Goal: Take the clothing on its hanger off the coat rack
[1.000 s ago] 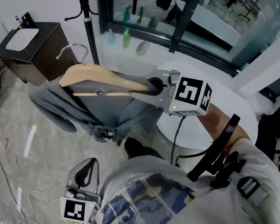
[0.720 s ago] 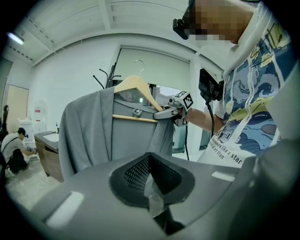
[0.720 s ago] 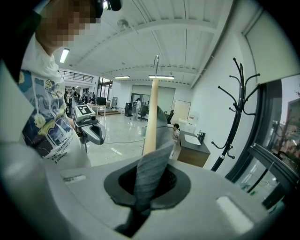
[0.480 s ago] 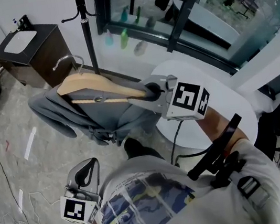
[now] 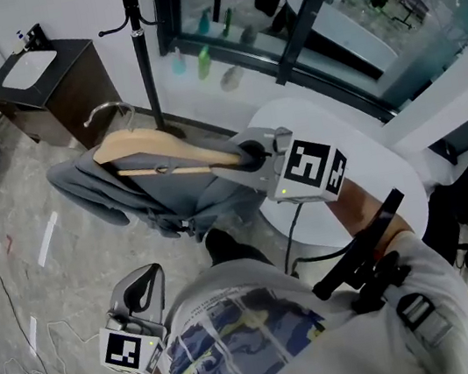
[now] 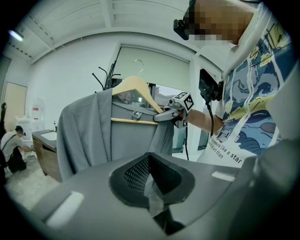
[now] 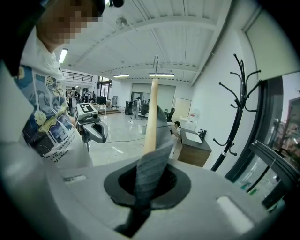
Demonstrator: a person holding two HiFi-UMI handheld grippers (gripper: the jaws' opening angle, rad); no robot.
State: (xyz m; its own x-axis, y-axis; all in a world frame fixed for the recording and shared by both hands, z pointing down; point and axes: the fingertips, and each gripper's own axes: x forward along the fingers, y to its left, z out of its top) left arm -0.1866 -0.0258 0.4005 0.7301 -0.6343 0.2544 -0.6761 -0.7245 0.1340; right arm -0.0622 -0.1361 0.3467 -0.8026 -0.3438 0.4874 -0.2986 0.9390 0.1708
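— Beside the coat rack, out in open air: wooden hanger with the grey clothing draped over it. Hook sits on no peg.

— Which way does it lie?

— Long axis about level, running left to right across the person's front. Hook on top. Left gripper view agrees: hook up, crossbar horizontal, cloth hanging straight down off both shoulders.

— Who has it?

— Right gripper. Jaws closed on the hanger's right-hand tip, grey cloth pinched in with it. Right gripper view looks along the hanger's length, wood and fabric coming out from between the jaws.

— And the other one?

— Left gripper low at the person's left side, well apart from the hanger, pointed toward it. Jaws together, empty.

— Surroundings?

— White round tabletop behind the right gripper. Dark cabinet with a sink on the far side of the rack, left of it.
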